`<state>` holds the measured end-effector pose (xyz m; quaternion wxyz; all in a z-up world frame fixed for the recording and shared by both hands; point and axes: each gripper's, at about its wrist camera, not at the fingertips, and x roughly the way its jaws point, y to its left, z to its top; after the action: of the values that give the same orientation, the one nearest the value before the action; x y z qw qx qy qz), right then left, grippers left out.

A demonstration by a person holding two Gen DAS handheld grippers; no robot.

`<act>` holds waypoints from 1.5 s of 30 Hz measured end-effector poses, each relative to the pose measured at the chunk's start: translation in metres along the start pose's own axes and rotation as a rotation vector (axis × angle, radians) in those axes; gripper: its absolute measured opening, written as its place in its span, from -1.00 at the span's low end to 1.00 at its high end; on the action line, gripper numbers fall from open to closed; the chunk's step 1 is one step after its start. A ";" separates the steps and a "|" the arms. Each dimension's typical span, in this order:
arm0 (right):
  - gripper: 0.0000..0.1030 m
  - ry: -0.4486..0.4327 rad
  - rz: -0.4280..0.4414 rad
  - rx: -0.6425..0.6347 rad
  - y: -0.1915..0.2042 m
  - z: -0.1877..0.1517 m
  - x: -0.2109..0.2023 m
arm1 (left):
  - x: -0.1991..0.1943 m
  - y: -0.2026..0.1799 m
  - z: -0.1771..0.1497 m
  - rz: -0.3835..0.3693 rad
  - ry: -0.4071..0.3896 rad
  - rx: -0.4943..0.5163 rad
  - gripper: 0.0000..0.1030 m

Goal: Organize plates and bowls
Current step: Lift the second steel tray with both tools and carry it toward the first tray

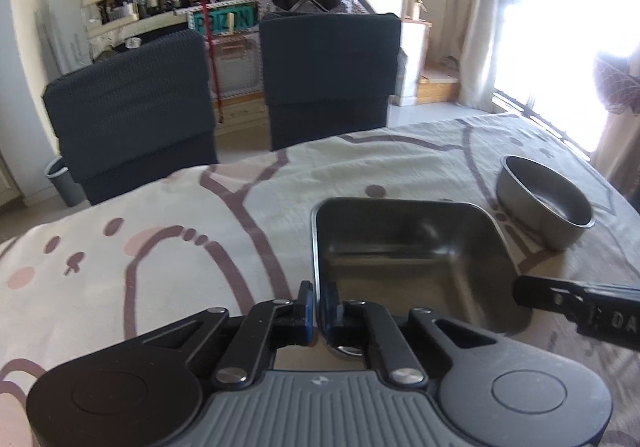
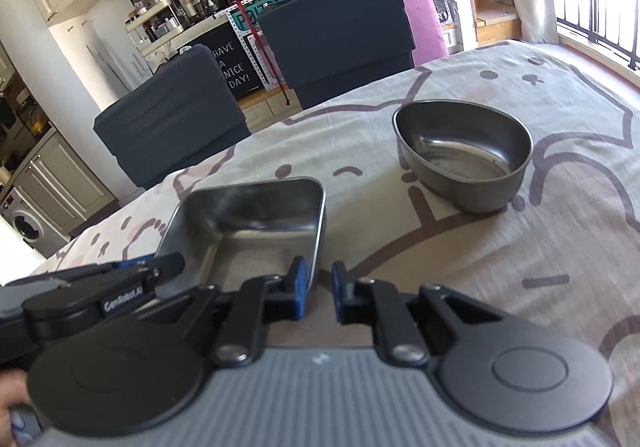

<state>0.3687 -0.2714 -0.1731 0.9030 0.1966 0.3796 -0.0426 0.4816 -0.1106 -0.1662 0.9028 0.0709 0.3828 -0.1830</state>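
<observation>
square metal dish [image 1: 416,267] is sitting on the tabletop [image 1: 160,239], near the front edge, on a pale cloth with a brown cartoon print. left gripper [image 1: 317,307] is clamping the dish's near left rim, blue pads [image 1: 306,305] pressed tight on the thin wall, one pad outside and one inside. right gripper [image 2: 319,293] is sitting at the dish's near right corner; in the right wrist view its left pad [image 2: 299,285] is lying just inside the rim [image 2: 318,247] and the right pad [image 2: 340,293] outside, with a narrow gap showing between them, so the pads are not clearly pressing on the wall. in the left wrist view the tip of the right gripper [image 1: 532,293] is poking in from the right over the dish's right edge. in the right wrist view the left gripper [image 2: 160,267] is showing at the dish's left side, partly blurred.

round metal bowl [image 2: 464,155] is standing upright on the tabletop, well apart from the dish, further back and to the right. it is looking empty, as is the dish.

two dark blue chairs [image 1: 132,115] are standing at the far side of the tabletop. shelves with jars and bottles [image 1: 120,3] are showing behind them. bright window [image 1: 560,27] is glaring on the right.
</observation>
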 end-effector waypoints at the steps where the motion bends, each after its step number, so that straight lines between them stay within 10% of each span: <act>1: -0.81 0.000 0.001 0.002 0.000 0.000 0.000 | -0.001 0.000 0.000 -0.010 0.000 0.002 -0.87; 21: -0.92 0.028 0.094 0.025 -0.003 0.003 -0.017 | -0.039 -0.004 0.010 0.043 -0.019 -0.060 -0.94; 45: -0.94 -0.119 0.194 -0.101 -0.027 -0.011 -0.190 | -0.201 -0.075 -0.018 -0.008 -0.091 -0.116 -0.88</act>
<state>0.2209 -0.3057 -0.0555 0.9326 0.1838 0.3062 0.0525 0.3123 -0.1200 -0.0334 0.9212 0.0084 0.3515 -0.1668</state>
